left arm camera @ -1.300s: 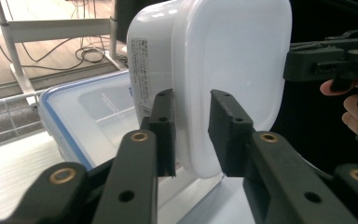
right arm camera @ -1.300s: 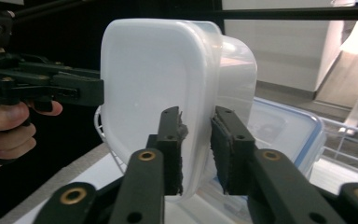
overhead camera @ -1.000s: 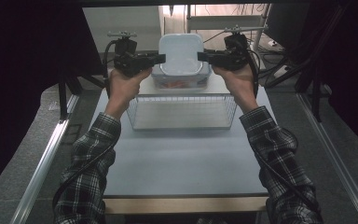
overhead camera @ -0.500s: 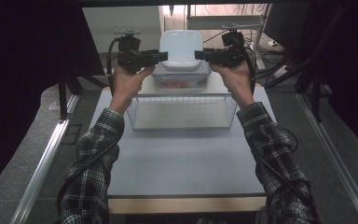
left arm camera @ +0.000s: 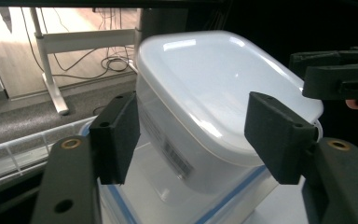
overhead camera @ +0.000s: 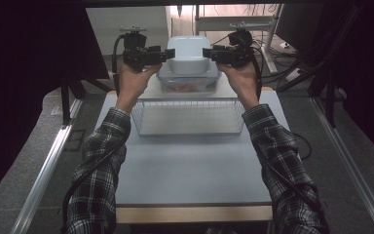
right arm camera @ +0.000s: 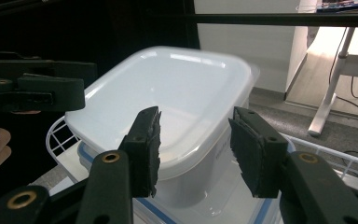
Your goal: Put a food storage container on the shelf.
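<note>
The high view is dim, with black masses at the left and right edges; brightness enters from the room at upper centre. Both gripper views show white glare on the pale tub (left arm camera: 214,88), whose near edge blurs softly, and bright floor in their upper corners.

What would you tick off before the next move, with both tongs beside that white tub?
1. Left tongs free of the white tub: ok. Its jaws have just been opening; the tub's corner is between the pads, which stand apart from it.
2. Right tongs free: ok. Its jaws have also just been opening; the rim is between the pads, not pressed.
3. Tub resting on the blue-rimmed clear box: ok.
4. Tub seated level: cannot tell.
5. What the clear box stands on behind the wire basket: cannot tell.
</note>
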### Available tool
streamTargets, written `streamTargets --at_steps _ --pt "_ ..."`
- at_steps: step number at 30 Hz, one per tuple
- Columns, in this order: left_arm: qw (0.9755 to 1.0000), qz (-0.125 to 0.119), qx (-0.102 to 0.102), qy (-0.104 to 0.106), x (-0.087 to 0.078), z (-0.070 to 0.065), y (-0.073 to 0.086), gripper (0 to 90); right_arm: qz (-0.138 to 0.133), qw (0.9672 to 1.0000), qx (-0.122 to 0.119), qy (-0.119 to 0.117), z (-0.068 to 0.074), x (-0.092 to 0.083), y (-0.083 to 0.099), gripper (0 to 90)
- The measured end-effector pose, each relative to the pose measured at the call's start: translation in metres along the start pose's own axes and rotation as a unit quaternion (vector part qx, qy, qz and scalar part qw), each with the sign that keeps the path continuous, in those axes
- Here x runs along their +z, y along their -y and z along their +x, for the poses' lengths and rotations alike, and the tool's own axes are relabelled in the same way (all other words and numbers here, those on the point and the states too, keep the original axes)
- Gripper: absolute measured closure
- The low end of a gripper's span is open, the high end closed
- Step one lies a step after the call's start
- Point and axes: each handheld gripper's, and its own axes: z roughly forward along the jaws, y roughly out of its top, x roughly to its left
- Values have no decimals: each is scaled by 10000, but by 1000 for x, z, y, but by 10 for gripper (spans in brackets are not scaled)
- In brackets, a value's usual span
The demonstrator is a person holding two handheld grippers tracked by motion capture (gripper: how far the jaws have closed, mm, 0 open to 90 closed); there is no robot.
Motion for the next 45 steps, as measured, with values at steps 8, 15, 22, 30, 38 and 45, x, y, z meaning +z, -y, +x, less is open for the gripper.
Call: streamTargets --at_steps 8,15,22,30,38,45 --pt "9998 -7 203 86 -5 2 0 246 -20 9999 -101 47 0 -1 -1 462" --pt "9972 211 568 431 -13 -2 6 180 27 9996 -146 -234 0 -6 3 332" --pt "9935 350 836 682 -17 -6 16 103 154 9984 -226 -485 3 -11 14 220" --pt "9904 627 825 914 -20 -11 32 82 203 9975 -291 -617 5 -17 30 163" --pt "9875 651 982 1050 -25 -20 48 43 244 9967 -433 -641 7 -27 46 127" --pt "9838 662 1167 1191 -33 -23 62 27 302 9955 -541 -715 10 -35 61 110"
